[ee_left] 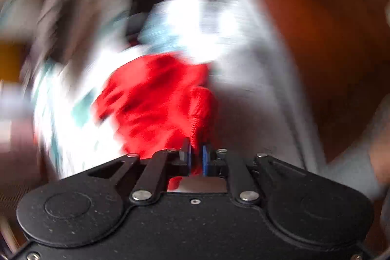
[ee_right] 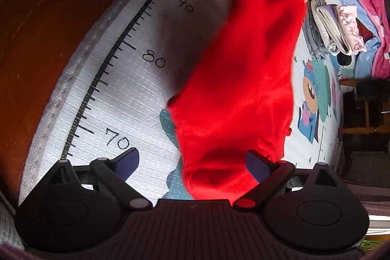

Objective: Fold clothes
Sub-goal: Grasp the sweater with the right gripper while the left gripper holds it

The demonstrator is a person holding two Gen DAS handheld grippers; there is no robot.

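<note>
Each camera sits just behind its own jaws, looking steeply down and close. Both share the red garment: centre in the left view, toward one o'clock over the play mat in the right.

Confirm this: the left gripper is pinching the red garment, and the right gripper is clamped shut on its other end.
Not quite. The right gripper is open, its fingers spread either side of the red garment, as the right wrist view shows. The left gripper does pinch it.

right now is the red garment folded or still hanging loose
Hanging loose: the red garment dangles bunched from the shut left gripper above the play mat, unfolded.
</note>
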